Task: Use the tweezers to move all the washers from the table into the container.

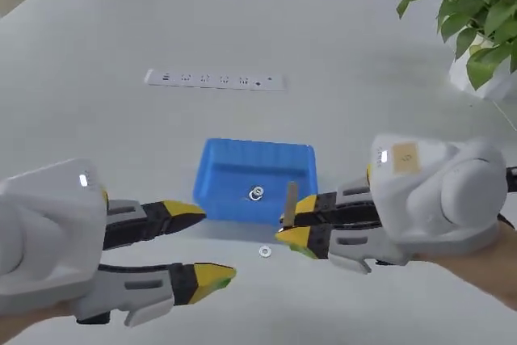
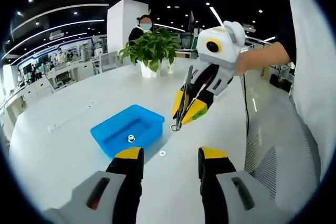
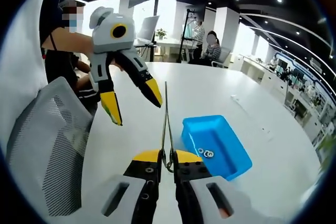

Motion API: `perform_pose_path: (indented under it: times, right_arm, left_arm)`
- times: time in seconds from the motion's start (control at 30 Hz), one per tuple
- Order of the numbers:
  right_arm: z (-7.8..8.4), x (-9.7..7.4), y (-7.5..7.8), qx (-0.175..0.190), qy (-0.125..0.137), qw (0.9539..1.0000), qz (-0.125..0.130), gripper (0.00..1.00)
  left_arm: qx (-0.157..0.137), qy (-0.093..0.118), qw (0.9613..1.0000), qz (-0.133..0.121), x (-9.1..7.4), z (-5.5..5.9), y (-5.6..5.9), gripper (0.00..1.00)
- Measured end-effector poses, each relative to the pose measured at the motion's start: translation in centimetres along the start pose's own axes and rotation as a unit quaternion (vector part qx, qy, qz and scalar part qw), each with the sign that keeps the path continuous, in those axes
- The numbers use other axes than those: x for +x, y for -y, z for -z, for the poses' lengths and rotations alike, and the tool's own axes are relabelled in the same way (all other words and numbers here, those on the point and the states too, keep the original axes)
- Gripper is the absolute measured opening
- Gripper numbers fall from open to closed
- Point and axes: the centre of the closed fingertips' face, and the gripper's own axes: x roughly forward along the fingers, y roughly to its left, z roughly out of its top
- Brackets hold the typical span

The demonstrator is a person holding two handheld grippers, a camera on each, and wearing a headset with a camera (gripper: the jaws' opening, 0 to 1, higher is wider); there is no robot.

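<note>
one washer [image 1: 265, 251] lies at 6 o'clock of the bin [image 1: 216, 169]; right claw [image 1: 292, 224] clenched on tweezers [image 3: 166, 109], left claw [image 1: 215, 242] released; best lower them straight, pinching its rim.

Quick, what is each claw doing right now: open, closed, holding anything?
Left claw: open, holding nothing.
Right claw: closed on the tweezers.

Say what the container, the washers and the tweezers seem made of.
The container looks like plastic: uniform bright blue, smooth moulded walls. The washers are probably metal: silvery, glinting. The tweezers seem metal: thin greyish blades, finish unclear.
</note>
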Motion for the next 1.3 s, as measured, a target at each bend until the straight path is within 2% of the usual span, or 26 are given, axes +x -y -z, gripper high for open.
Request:
perform_pose_path:
  times: [0.07,0.17,0.33,0.6,0.67,0.77,0.83,1.07,1.3]
  right_arm:
    - [-0.6,-0.1,0.4,-0.003,0.002,1.0000,0.004,0.09]
    - [-1.3,0.0,1.4,-0.008,0.004,0.9999,0.014,0.10]
    - [-2.6,0.3,3.0,-0.007,0.015,0.9995,0.026,0.10]
    - [-3.2,1.4,6.5,-0.005,0.021,0.9990,0.039,0.10]
    - [-2.9,2.1,7.5,-0.001,0.021,0.9989,0.043,0.10]
    - [-1.5,3.7,9.1,0.017,0.012,0.9984,0.053,0.10]
    - [-0.7,4.8,9.5,0.021,0.003,0.9984,0.052,0.10]
    - [1.5,7.7,8.8,0.031,-0.019,0.9986,0.039,0.10]
    - [2.8,8.9,8.6,0.040,-0.028,0.9979,0.043,0.10]
  left_arm:
    - [-0.022,0.001,0.9997,0.008,-0.4,0.2,0.2,0.52]
    - [-0.017,-0.003,0.9998,-0.004,-0.9,0.6,-0.3,0.59]
    - [-0.027,0.000,0.9994,-0.023,-2.2,1.3,-1.2,0.67]
    - [-0.033,-0.005,0.9981,-0.052,-3.3,2.2,-2.4,0.82]
    - [-0.035,-0.005,0.9973,-0.064,-3.5,2.2,-2.9,0.88]
    - [-0.037,-0.010,0.9954,-0.088,-4.1,2.4,-3.8,0.96]
    - [-0.033,-0.013,0.9945,-0.098,-4.7,2.5,-4.2,0.99]
    - [-0.044,-0.024,0.9919,-0.117,-5.7,3.4,-4.6,0.99]
    - [-0.059,-0.031,0.9894,-0.129,-6.0,3.8,-4.3,0.99]
